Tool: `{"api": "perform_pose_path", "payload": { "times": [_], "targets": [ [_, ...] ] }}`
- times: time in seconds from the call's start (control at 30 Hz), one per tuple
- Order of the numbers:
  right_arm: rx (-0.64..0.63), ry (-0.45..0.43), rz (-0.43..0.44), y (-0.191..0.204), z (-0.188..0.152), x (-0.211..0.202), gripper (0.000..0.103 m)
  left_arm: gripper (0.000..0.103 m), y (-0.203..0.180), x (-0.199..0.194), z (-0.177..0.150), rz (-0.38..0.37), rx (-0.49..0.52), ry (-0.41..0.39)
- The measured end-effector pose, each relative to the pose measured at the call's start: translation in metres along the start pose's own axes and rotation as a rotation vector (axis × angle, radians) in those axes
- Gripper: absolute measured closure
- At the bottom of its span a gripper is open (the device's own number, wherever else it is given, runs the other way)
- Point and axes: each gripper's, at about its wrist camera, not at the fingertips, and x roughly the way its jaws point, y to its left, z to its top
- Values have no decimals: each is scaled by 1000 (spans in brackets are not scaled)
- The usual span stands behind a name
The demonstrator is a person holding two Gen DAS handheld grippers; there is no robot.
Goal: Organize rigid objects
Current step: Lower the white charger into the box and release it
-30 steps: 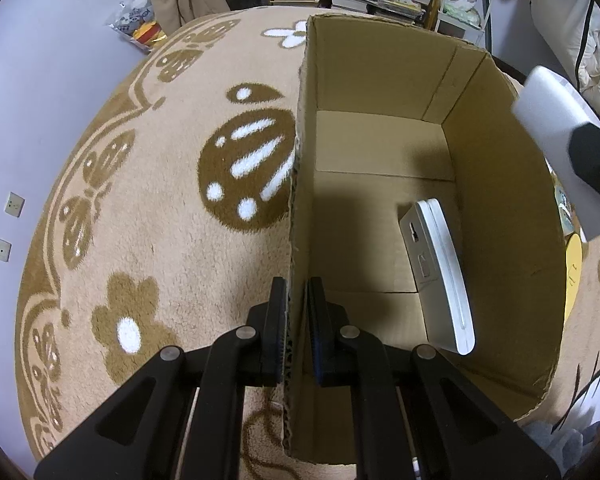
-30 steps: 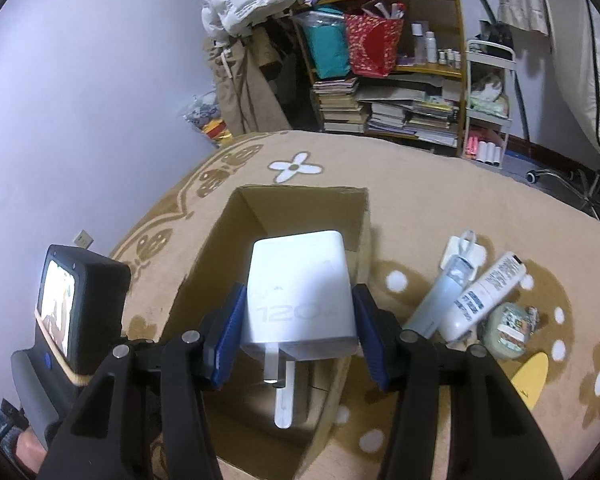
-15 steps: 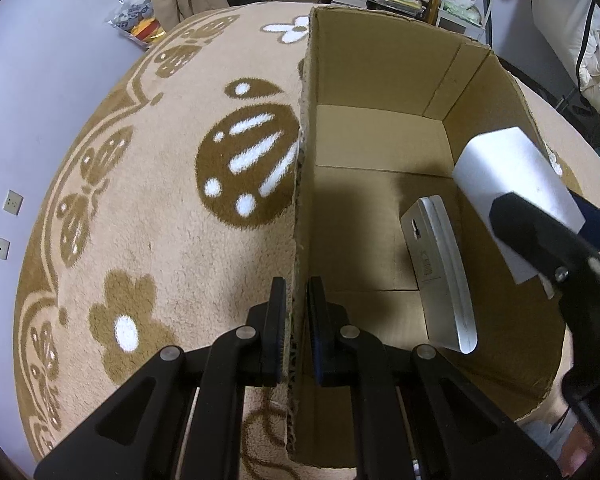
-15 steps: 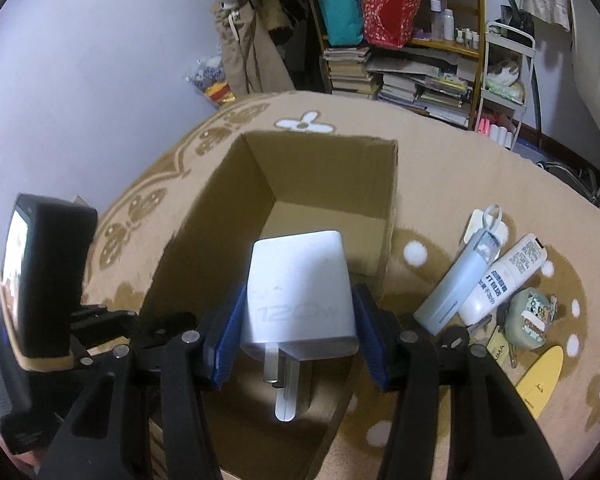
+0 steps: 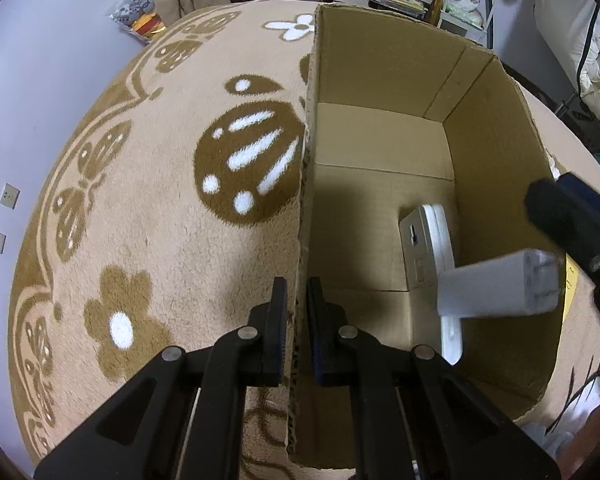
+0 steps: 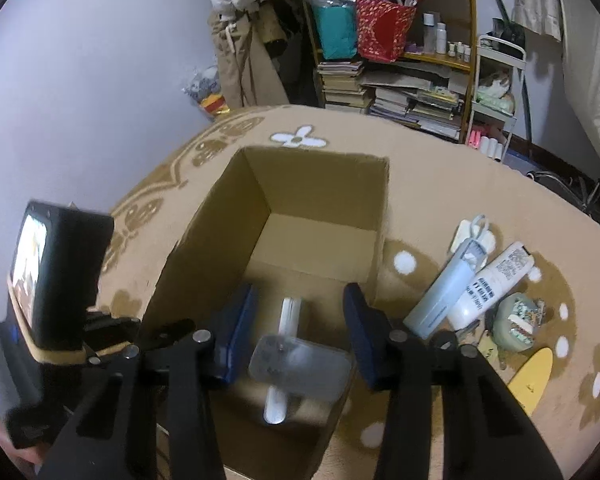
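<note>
An open cardboard box (image 5: 496,148) (image 6: 332,184) stands on the patterned rug. My left gripper (image 5: 297,320) is shut on the box's left wall. My right gripper (image 6: 300,330) is open over the box; one of its fingers (image 5: 572,224) shows at the right of the left wrist view. A white charger (image 5: 500,284) (image 6: 300,366), blurred, is falling free inside the box below the open jaws. A flat white device (image 5: 428,240) (image 6: 290,314) lies on the box floor.
Right of the box on the rug lie a pale blue bottle (image 6: 444,288), a white tube (image 6: 492,284), a small round green item (image 6: 516,322) and a yellow piece (image 6: 530,372). A cluttered bookshelf (image 6: 400,60) and a white cart (image 6: 496,92) stand behind.
My right gripper opened and let go of the white charger, which now drops into the box. The left gripper has kept its hold on the box wall.
</note>
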Motion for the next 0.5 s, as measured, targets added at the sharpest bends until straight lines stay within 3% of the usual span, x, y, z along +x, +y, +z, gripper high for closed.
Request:
{"api": "perform_pose_path", "payload": {
  "times": [0.2,0.27,0.33,0.5],
  "targets": [
    [36,-47,-7,-14,5,-20,54,95,0,-2,0,0,-1,-5],
    [43,-70,-19,-19,6,-28,46,95,-1,-2,0,1,-1,-7],
    [47,-89,-43,-24,6,-34,30,95,0,-3,0,4,-1,-9],
    [85,-103,-86,-44,4,-40,22,94,-1,-3,0,7,3,-8]
  ]
}}
